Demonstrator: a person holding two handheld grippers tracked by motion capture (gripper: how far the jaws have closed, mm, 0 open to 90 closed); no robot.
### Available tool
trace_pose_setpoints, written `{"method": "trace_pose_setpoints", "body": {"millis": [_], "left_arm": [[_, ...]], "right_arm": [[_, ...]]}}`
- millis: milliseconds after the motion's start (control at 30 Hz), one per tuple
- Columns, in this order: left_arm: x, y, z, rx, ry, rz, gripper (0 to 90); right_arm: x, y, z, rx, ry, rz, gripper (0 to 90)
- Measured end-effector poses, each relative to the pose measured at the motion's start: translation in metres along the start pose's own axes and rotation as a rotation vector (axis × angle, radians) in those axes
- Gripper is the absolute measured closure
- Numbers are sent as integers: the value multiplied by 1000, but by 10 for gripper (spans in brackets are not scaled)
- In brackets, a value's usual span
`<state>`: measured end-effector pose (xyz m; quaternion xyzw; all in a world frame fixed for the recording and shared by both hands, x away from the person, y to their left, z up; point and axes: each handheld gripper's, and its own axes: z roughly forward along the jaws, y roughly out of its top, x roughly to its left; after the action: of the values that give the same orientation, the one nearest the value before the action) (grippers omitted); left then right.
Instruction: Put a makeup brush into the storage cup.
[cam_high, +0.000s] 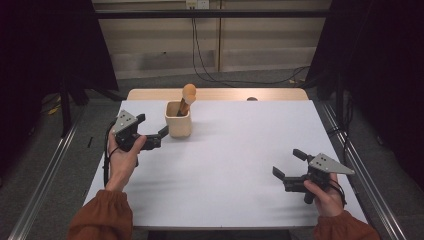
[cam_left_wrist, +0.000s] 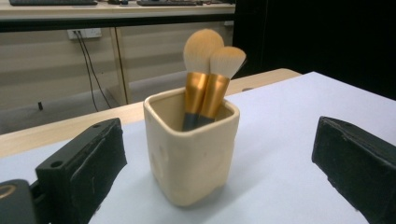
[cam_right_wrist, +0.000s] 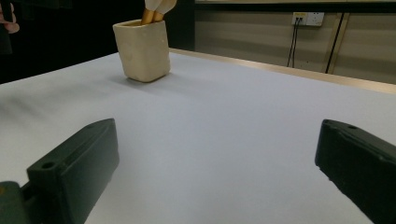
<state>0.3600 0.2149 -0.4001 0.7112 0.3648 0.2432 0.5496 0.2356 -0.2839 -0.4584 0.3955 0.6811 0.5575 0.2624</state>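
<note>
Left tongs (cam_high: 153, 129) released, jaws spread, cup (cam_high: 178, 120) just beside at their 3 o'clock, not touching. Cup upright at 11 o'clock of surface (cam_high: 240, 150); two brushes (cam_left_wrist: 208, 79) standing in it, bristles up. Right tongs (cam_high: 290, 165) released, well apart. Left is nearer.

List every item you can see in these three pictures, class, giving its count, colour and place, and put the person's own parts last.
Holder cup: one, cream, square-sided, far left part of the table, between the open jaws of the left gripper.
Makeup brushes: two, tan bristles, gold ferrules, dark handles, standing in the cup.
Table: one, pale white top with a wooden far edge.
Wall socket: one, white, on the far wall, with cables hanging.
Left gripper: one, black, open, beside the cup.
Right gripper: one, black, open, near right over bare table.
Sleeves: two, rust orange, bottom edge.
</note>
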Motion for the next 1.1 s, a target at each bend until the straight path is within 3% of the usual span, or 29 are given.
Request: {"method": "trace_pose_setpoints", "body": {"millis": [233,533,867,1100], "left_arm": [[-6,-11,-10,0,1,-2,26],[-9,-13,-28,-2,13,-5,26],[-17,-28,-44,5,-15,-21,26],[-20,-41,-55,18,19,-19,27]], "right_arm": [[0,0,0,2,0,-1,0],[0,0,0,1,1,-2,0],[0,0,0,0,0,-6,0],[0,0,0,0,1,-5,0]]}}
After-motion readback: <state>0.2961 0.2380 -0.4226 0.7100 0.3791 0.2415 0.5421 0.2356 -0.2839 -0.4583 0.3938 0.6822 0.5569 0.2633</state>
